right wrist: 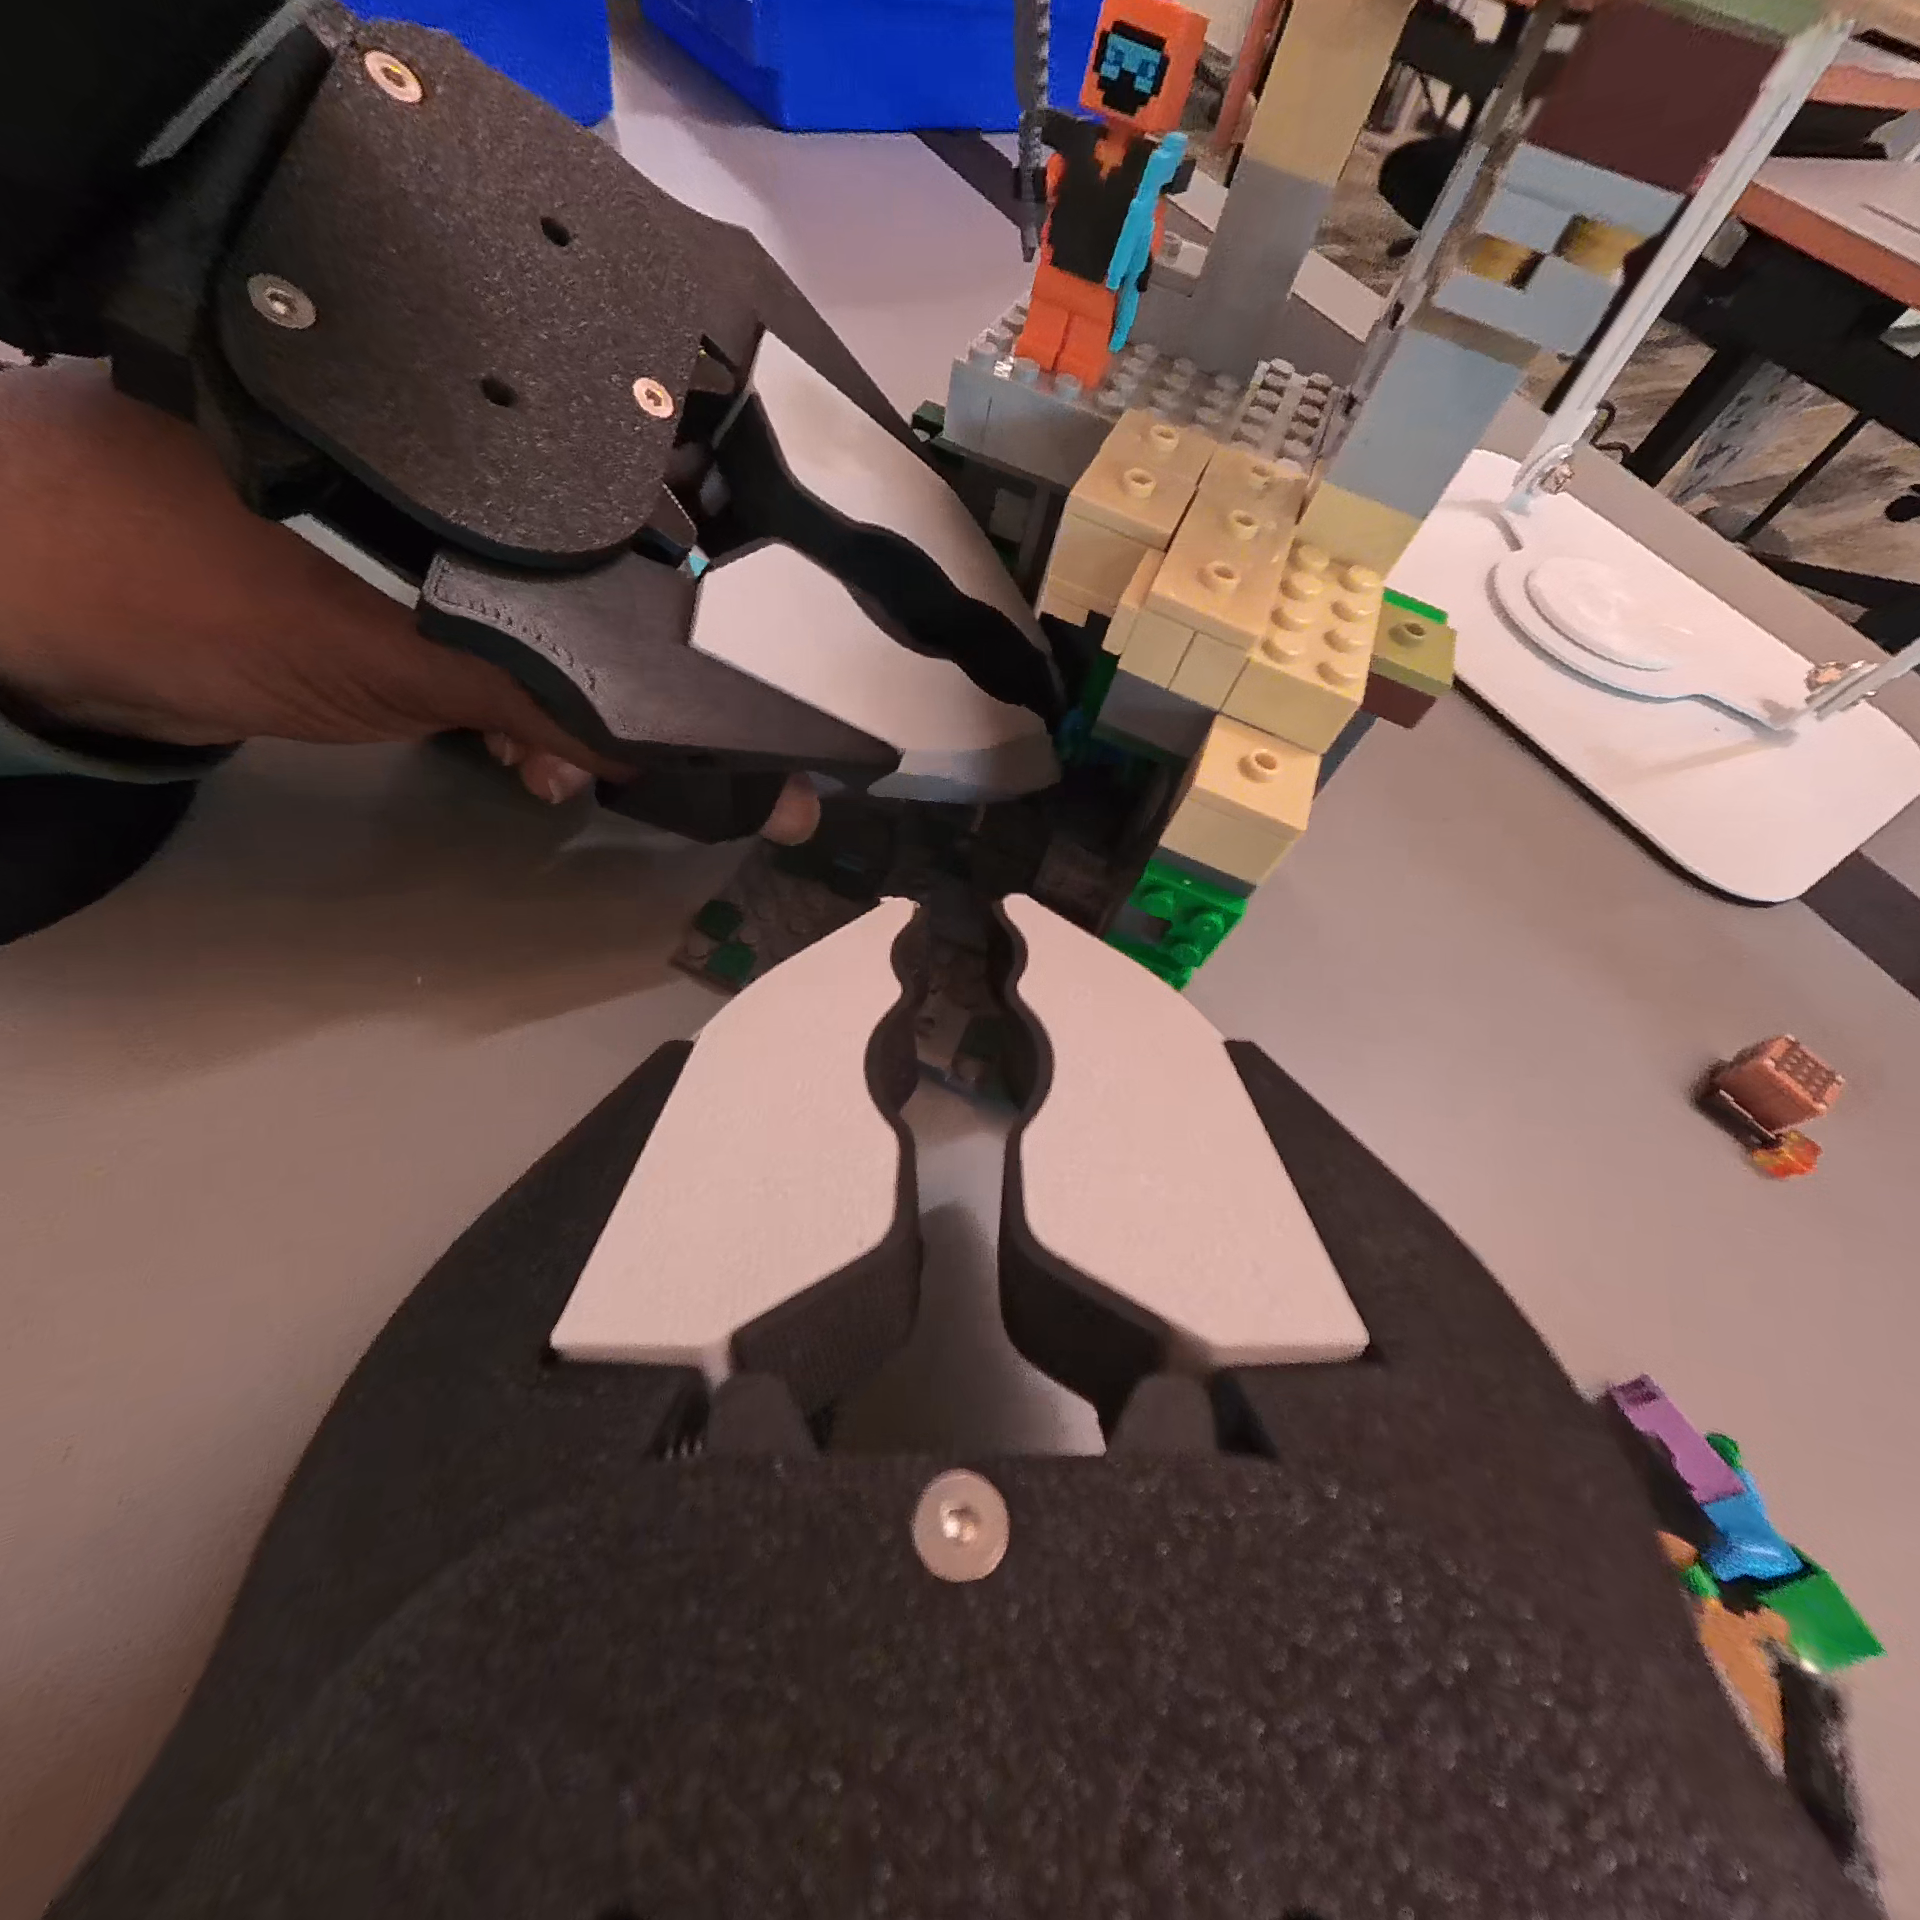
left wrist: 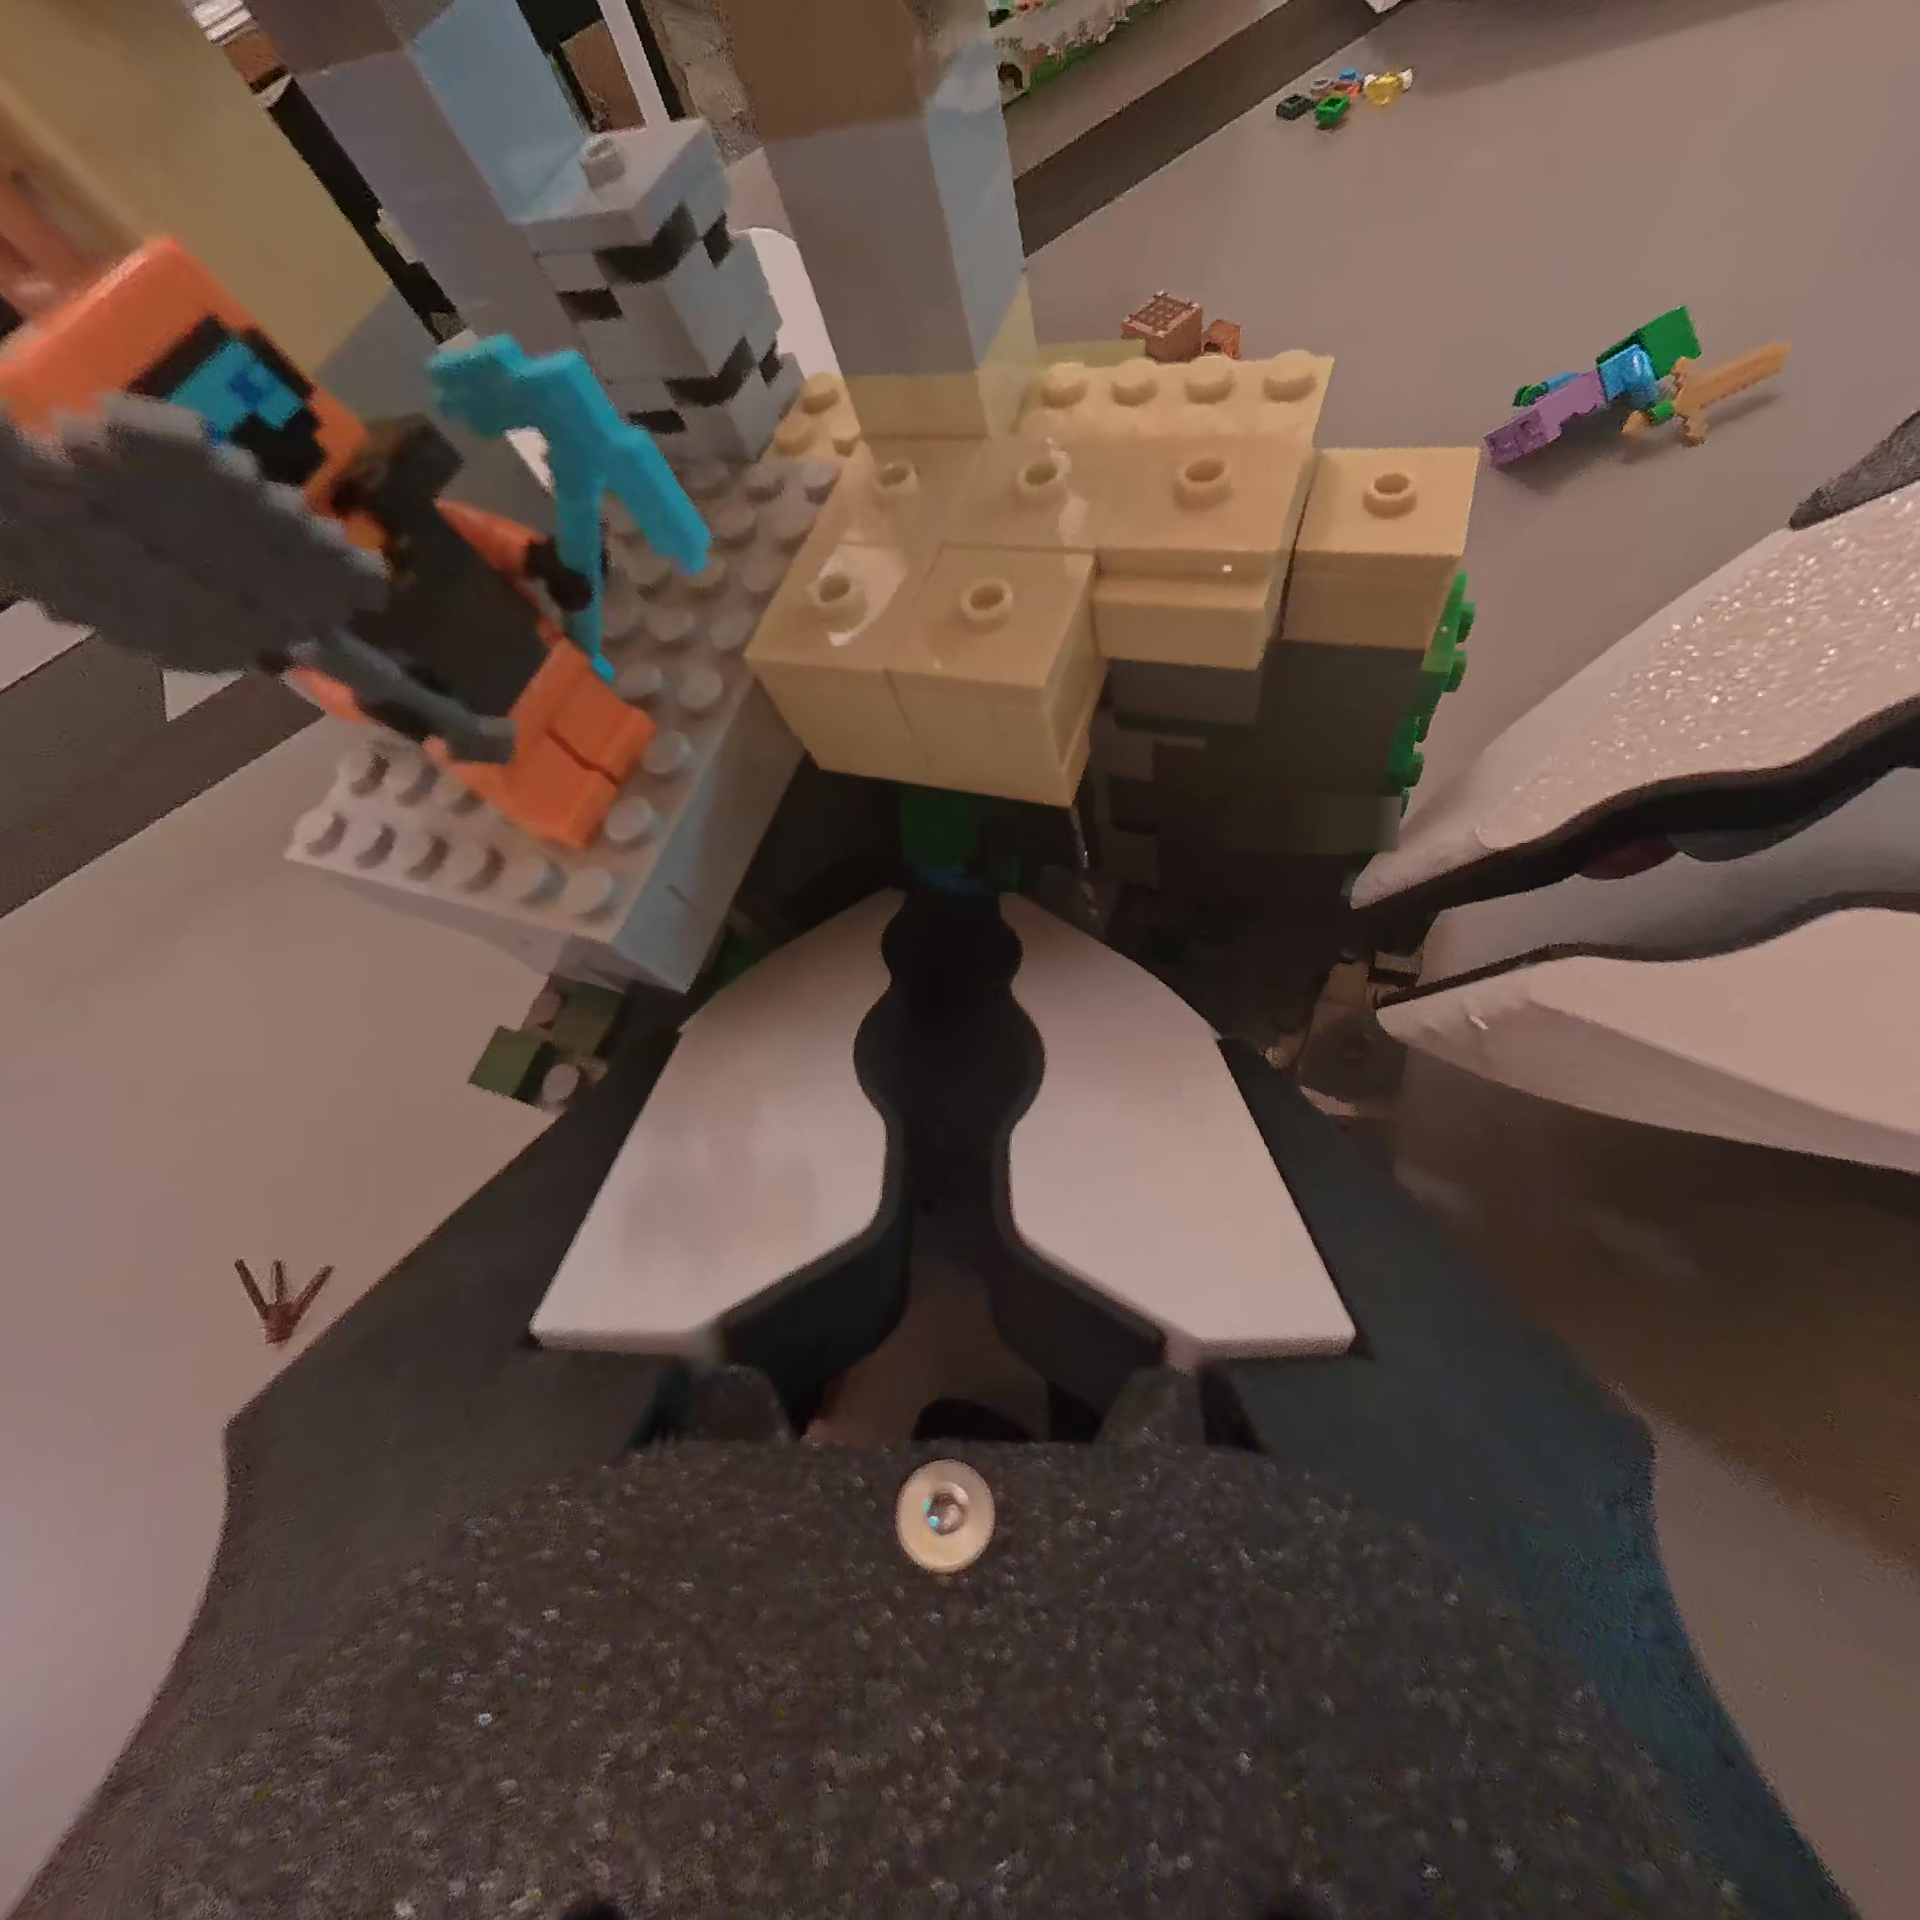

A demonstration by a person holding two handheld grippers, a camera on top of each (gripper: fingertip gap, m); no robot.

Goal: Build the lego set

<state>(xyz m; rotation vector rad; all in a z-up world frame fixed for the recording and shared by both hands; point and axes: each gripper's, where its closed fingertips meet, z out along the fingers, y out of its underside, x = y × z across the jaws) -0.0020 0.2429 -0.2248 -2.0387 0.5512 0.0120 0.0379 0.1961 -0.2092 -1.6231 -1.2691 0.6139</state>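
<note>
Your left gripper (left wrist: 951, 914) has its nose tucked under the tan overhang (left wrist: 935, 665) of the build (right wrist: 1226, 582), jaws nearly together around something small, green and blue, in that dark gap; whether they truly grip it, you can't tell from here. Your right gripper (right wrist: 956, 914) sits low at the build's base, jaws a narrow slit apart with nothing between them, probably bracing the model so it won't slide on the surface (right wrist: 312, 1091). The orange figure (right wrist: 1091, 208) stands up on the grey plate (left wrist: 468, 862), clear of your work. A loose green figure (left wrist: 1621, 395) and a brown block (right wrist: 1777, 1081) lie aside, likely waiting their turn.
</note>
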